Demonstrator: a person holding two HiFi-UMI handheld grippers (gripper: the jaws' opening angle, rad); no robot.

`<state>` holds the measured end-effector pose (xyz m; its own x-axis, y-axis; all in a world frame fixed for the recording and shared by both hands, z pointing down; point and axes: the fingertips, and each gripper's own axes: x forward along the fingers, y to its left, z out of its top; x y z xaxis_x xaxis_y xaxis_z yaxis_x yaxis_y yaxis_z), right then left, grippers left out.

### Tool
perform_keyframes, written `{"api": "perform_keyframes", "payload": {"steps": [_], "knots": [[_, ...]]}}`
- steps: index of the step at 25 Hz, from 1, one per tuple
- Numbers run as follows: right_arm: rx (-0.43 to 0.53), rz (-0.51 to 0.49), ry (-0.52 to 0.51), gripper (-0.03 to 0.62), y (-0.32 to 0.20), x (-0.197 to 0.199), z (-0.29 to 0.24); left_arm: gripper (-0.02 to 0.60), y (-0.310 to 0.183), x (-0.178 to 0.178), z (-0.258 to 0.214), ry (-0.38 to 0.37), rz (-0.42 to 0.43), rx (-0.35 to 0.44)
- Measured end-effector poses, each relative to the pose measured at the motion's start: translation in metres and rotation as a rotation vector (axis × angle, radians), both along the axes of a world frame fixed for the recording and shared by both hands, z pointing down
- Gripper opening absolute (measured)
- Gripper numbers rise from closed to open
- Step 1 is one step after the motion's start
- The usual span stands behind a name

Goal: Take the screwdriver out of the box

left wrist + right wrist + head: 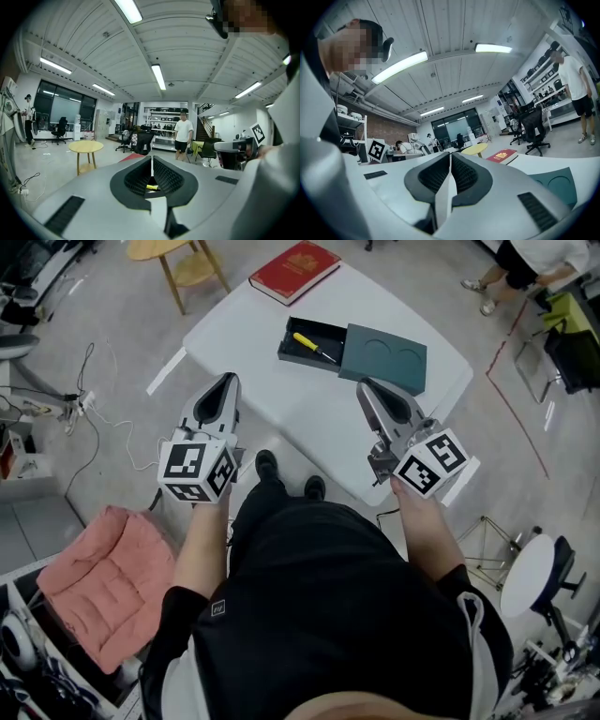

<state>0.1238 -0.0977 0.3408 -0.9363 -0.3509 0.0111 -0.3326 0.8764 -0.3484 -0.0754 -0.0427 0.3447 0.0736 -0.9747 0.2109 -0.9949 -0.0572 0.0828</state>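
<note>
So this is the approach stage, nothing's been grabbed yet. Both grippers are held out in front of the person at the near edge of the bench [281, 404]. The left gripper [228, 379] is clenched with nothing in it, jaws pressed together in its own view. Same story for the right gripper [364, 383]: jaws closed flat on each other, empty.

The screwdriver [306, 341] is lying in the open black box [323, 330] further back on the bench. It sits diagonally, with the yellow handle toward the far left and the shaft pointing at the lid [384, 354], which lies right next to the box. There's a red book [293, 270] behind it, not in the way.

Relative to the grippers, the box is ahead of them and roughly between the two, well apart from both. In the left gripper view you can just catch a bit of yellow low between the jaws, so that one looks fairly lined up with it. The right one points more at the lid.

My guess for the next move: pick one gripper, open its jaws, reach forward and dip down into the box, then close across the handle. The box walls look tight, so the jaws probably need to come in from above.
</note>
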Motion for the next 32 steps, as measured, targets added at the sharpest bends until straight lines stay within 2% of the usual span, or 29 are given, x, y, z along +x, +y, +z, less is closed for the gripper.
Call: {"api": "perform_keyframes", "payload": {"steps": [5,11,15,20,26,32], "knots": [[-0.003,0.069,0.023,0.032,-0.031,-0.013,-0.002,0.026,-0.048,-0.017,0.001,0.005,0.072,0.004],[-0.023,0.189,0.056,0.032,-0.069,-0.052,0.003,0.026,-0.108,-0.06,0.014,0.05,0.192,-0.005],[-0.03,0.302,0.055,0.031,-0.09,-0.086,0.002,0.026,-0.145,-0.087,0.025,0.065,0.328,-0.027],[-0.063,0.418,0.065,0.031,-0.096,-0.11,0.011,0.026,-0.182,-0.099,0.029,0.044,0.491,-0.035],[-0.093,0.52,0.067,0.031,-0.103,-0.092,0.019,0.028,-0.212,-0.073,0.044,0.056,0.635,-0.081],[-0.1,0.569,0.045,0.031,-0.113,-0.058,0.023,0.035,-0.232,-0.021,0.067,-0.062,0.803,-0.149]]}}
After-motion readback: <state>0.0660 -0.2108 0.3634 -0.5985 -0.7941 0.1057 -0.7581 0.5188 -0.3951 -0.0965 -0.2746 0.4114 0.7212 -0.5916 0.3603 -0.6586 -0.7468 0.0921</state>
